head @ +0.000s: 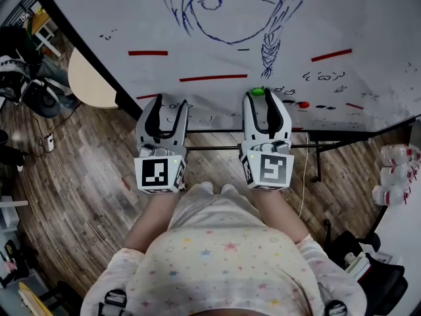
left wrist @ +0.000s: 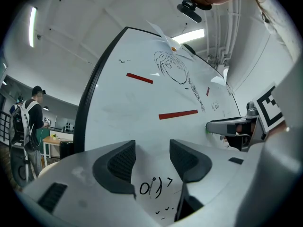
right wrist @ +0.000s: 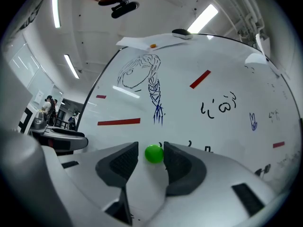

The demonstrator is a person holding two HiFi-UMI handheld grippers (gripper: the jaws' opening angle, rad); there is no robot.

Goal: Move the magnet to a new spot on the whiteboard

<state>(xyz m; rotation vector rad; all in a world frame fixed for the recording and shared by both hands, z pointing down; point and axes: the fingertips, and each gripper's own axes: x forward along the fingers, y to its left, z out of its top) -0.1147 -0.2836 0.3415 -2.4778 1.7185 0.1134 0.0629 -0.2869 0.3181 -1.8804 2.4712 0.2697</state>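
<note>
The right tongs [head: 266, 97] were held up against the whiteboard [head: 99, 18] with the green magnet [head: 257, 91] at their tips. In the right gripper view the tongs [right wrist: 150, 151] stood spread around the green magnet [right wrist: 154, 153]. The pad to the picture's right looked to be touching it, and a sliver of white showed between it and the other pad, so nothing was pinched yet. The magnet sat on the whiteboard [right wrist: 227, 136] low down, just below the braid of the drawn girl's face [right wrist: 142, 77].

The left tongs [head: 162, 104] were spread too and held nothing. The left gripper view showed only bare whiteboard [left wrist: 123, 103] and some scribbles between its tongs [left wrist: 152, 151].

The likely next step was to close on the magnet, and the risks lay there:

- **Off-centre contact:** with one pad already against the small round magnet, closing could push it sideways along the slick board instead of gripping it.
- **Shallow grip:** held only at the tips, it could pop out and fall to the wooden floor.
- **Pulling at an angle:** the magnet could snap back onto the board short of the new spot.
- **Dragging rather than lifting:** it might smear the marker lines, or bump the long red strip [head: 213, 78] or the red round magnet [head: 303, 105] nearby.
</note>
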